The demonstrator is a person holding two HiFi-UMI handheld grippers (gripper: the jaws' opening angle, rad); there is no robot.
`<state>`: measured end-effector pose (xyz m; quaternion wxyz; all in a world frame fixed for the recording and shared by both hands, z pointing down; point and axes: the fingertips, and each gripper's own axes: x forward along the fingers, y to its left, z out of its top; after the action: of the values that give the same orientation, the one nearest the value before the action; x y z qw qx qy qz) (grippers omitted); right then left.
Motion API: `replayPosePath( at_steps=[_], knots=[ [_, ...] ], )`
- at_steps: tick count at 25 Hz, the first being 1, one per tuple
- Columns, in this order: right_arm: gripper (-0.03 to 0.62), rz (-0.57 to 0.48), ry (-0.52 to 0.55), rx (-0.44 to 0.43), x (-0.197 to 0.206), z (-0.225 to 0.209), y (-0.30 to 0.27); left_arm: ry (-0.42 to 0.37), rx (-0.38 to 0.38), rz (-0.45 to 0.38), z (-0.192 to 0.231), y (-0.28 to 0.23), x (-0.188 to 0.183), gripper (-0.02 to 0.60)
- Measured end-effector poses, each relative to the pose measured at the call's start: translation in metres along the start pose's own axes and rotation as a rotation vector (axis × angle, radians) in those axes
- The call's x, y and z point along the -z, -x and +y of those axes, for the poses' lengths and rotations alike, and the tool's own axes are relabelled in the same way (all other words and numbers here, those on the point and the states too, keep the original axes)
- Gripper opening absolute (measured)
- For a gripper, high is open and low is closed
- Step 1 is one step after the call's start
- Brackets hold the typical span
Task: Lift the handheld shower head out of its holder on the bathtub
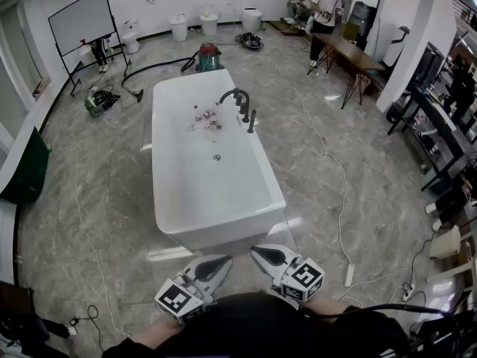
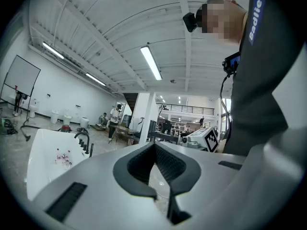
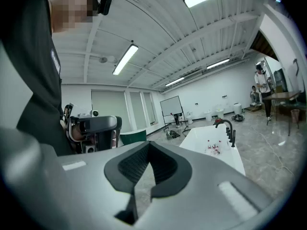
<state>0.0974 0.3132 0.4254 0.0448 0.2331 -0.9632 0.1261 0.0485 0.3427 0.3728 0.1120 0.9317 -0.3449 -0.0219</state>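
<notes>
Both the grey left gripper point(image 1: 218, 264) and right gripper point(image 1: 265, 254) have empty jaws pressed together, well apart from the thin black shower head point(image 1: 252, 121) on the white bathtub point(image 1: 170, 200).

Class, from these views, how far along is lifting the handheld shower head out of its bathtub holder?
Done: nothing yet; the handheld shower head stands upright in its holder on the bathtub rim. In hand: nothing; the left gripper and right gripper are shut and empty, close to the person, short of the tub. Left: approach, open a gripper, grip the shower head, lift it out.
</notes>
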Motion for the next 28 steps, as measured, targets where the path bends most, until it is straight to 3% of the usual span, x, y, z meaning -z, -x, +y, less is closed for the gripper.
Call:
replayPosePath(
  at_steps=[14, 21, 28],
  knots=[
    [0.002, -0.03, -0.011, -0.005, -0.004, -0.003, 0.009, 0.001, -0.025, 0.001, -0.009, -0.001, 0.001, 0.005],
    [0.002, -0.07, -0.018, -0.008, -0.008, -0.025, 0.029, -0.032, -0.055, 0.005, -0.022, -0.023, 0.002, 0.005],
    [0.003, -0.04, -0.042, 0.006, 0.006, -0.061, 0.042, -0.026, -0.093, -0.001, -0.027, -0.042, 0.007, 0.005]
  ],
)
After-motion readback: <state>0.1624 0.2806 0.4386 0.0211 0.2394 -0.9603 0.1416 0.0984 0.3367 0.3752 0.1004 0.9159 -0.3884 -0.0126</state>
